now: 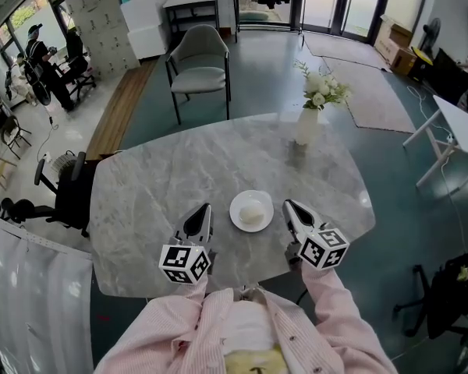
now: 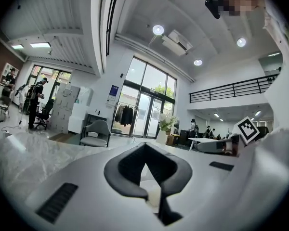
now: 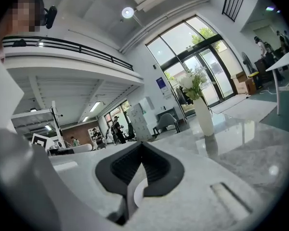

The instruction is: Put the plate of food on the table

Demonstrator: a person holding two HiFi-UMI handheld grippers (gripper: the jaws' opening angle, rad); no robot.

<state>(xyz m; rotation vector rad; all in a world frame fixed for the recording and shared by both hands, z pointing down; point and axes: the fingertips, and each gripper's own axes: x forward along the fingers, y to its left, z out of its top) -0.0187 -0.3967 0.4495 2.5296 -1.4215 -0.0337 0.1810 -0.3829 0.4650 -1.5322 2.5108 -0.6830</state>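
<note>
A small white plate [image 1: 251, 210] with a pale mound of food on it rests on the grey marble table [image 1: 164, 178], near the front edge. My left gripper [image 1: 200, 218] hovers just left of the plate, jaws closed and empty, apart from the rim. My right gripper [image 1: 294, 213] hovers just right of the plate, also closed and clear of it. In the left gripper view the left gripper [image 2: 144, 153] has its dark pads together and looks level across the table. The right gripper view shows the right gripper [image 3: 142, 150] the same way, pads meeting.
A white vase of white flowers [image 1: 308, 123] stands at the table's far right. A grey chair [image 1: 199, 68] sits beyond the far edge, and a black office chair [image 1: 66, 193] by the left edge. A white side table [image 1: 460, 127] is at the right. People stand far back left.
</note>
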